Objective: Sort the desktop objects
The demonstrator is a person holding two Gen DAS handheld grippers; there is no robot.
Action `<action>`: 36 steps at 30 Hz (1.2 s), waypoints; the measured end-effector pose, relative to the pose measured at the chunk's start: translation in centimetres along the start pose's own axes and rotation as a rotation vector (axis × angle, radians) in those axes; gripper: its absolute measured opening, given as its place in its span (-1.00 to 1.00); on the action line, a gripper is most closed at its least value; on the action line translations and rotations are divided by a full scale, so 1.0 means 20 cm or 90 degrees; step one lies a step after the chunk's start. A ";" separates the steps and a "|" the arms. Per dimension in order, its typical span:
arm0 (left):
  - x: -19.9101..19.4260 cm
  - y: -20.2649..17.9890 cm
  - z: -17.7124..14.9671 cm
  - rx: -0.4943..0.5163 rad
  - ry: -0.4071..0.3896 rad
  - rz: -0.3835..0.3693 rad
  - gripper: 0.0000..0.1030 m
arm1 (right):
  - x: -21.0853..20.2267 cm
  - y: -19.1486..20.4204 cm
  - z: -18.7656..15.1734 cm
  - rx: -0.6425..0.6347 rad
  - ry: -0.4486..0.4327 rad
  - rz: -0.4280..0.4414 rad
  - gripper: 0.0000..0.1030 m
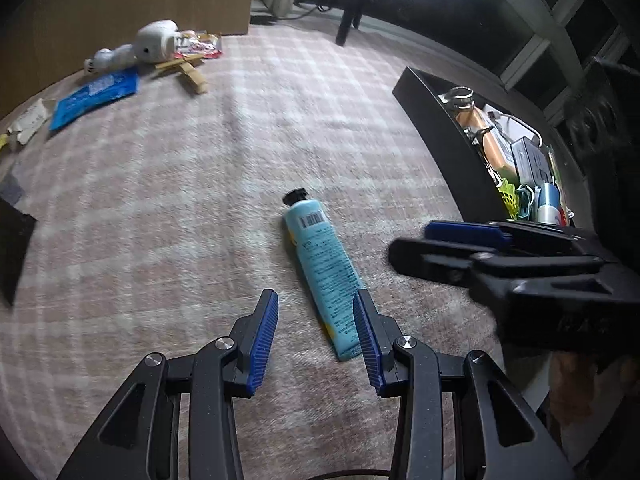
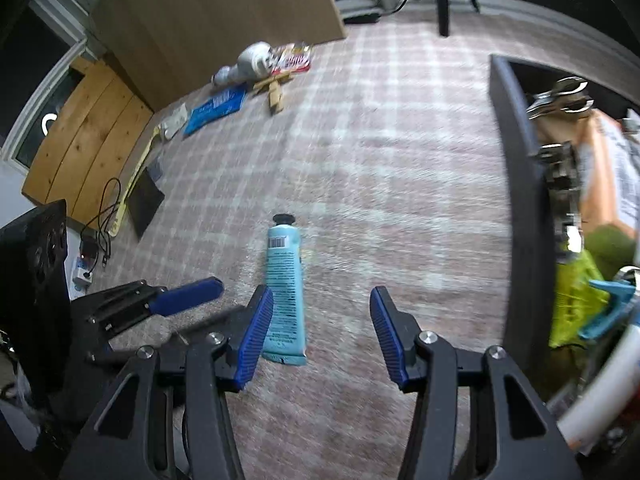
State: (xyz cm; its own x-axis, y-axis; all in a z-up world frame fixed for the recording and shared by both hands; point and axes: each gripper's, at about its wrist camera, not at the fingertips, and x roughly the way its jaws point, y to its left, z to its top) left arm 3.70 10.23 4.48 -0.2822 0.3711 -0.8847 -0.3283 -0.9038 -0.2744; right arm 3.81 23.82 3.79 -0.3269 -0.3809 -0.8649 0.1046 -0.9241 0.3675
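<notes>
Tube [image 1: 324, 272]; cables [image 2: 105, 216] only at right wrist.

Light-blue tube [image 1: 324, 268], black screw cap, white barcode label just below the cap, fine print down the body. Lies flat on the pink-and-white checked cloth, cap pointing away, crimped end nearest.

Black bin [image 1: 444, 148] at the right edge of the cloth, open top, filled: orange bottle [image 1: 494, 146], metal clips, yellow-green and turquoise pieces, a dark box.

Far corner, clustered close together: white toy figure [image 1: 154, 42] on its side, red-and-white snack packet [image 1: 200, 45], wooden clothespins [image 1: 186, 70], flat blue pouch [image 1: 94, 96], small white packet [image 1: 30, 122] beside the pouch.
</notes>
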 end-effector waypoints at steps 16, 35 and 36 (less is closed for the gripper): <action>0.11 -0.05 0.04 -0.006 0.006 -0.035 -0.30 | 0.22 0.02 0.07 -0.014 0.060 0.044 -0.38; 0.07 -0.16 0.12 0.029 -0.016 -0.032 -0.20 | 0.14 0.02 0.10 -0.014 0.030 0.052 -0.53; 0.07 -0.17 0.13 0.033 -0.019 -0.032 -0.20 | 0.12 0.02 0.10 -0.013 0.025 0.053 -0.53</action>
State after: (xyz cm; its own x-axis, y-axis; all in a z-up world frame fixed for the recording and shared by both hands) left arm 2.16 14.35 5.22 -0.2910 0.4223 -0.8585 -0.3893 -0.8719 -0.2969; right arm 1.20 22.67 2.48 -0.2792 -0.4563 -0.8449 0.1486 -0.8898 0.4315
